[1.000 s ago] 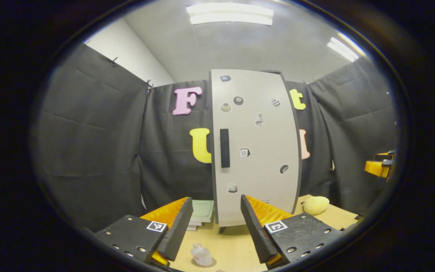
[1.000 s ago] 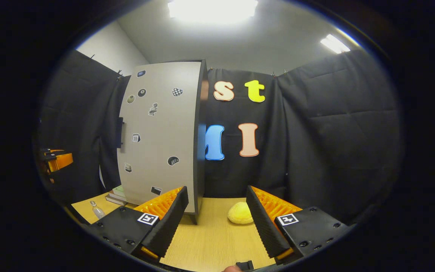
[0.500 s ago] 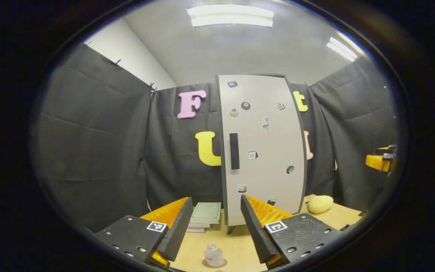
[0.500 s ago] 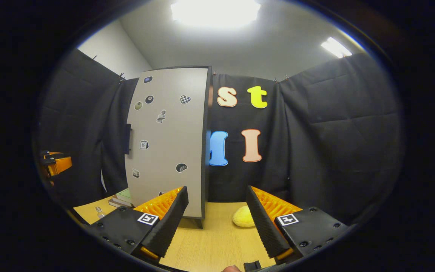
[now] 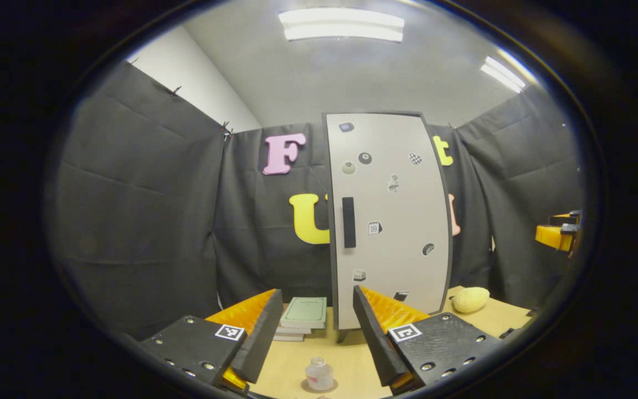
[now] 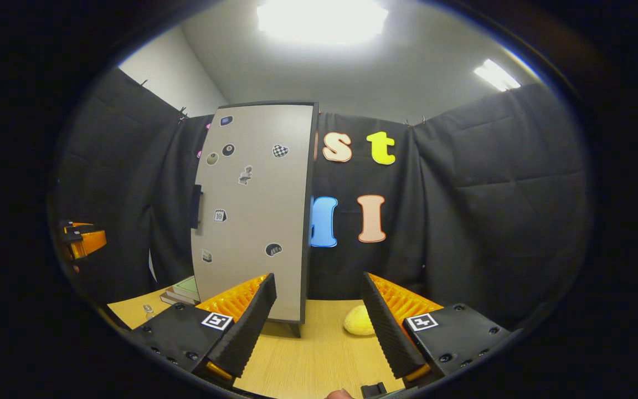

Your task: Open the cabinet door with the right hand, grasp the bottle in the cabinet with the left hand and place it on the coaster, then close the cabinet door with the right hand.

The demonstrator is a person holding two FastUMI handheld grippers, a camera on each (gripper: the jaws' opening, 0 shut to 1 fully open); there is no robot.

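Observation:
The tall cabinet [image 5: 391, 221] stands on the table with its grey, sticker-covered door shut and a black handle [image 5: 348, 221] on the door's left side. A small clear bottle [image 5: 319, 374] stands upright on the table in front of it, on what looks like a thin dark coaster [image 5: 332, 387]. My left gripper [image 5: 313, 332] is open and empty, back from the bottle and above it. My right gripper [image 6: 319, 327] is open and empty too, well short of the cabinet door [image 6: 252, 210]. In the right gripper view the bottle [image 6: 148, 311] sits far left.
A stack of books [image 5: 302, 313] lies left of the cabinet's foot. A yellow sponge-like lump [image 6: 359, 321] rests on the wooden table [image 6: 319, 360] to the cabinet's right. Black cloth walls close in the booth. The other gripper [image 5: 554, 235] hangs at the far right.
Both grippers have drawn back from the cabinet, which looks smaller and farther off. In the left gripper view the bottle has slid rightward between the fingers. The door stays shut.

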